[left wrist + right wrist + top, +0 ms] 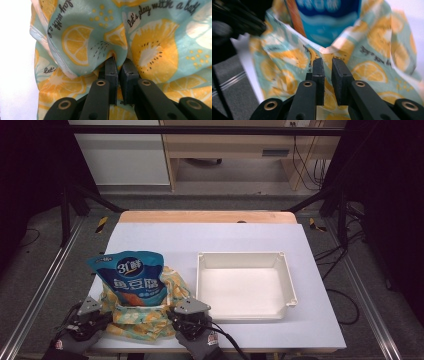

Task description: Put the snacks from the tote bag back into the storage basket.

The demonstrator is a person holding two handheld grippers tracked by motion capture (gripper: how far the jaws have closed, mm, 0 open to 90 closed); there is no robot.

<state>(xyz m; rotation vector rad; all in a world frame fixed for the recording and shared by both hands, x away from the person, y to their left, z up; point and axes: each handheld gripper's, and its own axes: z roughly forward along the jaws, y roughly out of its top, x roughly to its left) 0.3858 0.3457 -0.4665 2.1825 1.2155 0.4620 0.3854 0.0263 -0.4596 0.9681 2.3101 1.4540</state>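
Broadly, the table [210, 240] bears a white tray [245, 285] right of centre and, at its near left, a lemon-print cloth bag [150, 317] holding a blue snack pouch [132, 277]. The left gripper [119, 60] pinches a fold of the bag. The right gripper [327, 61], just beside the bag's rim, stands slightly parted, clamping nothing.

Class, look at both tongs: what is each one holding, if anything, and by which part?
The left tongs pinch a fold of the lemon-print cloth bag. The right tongs stand slightly apart at the bag's rim, gripping nothing.
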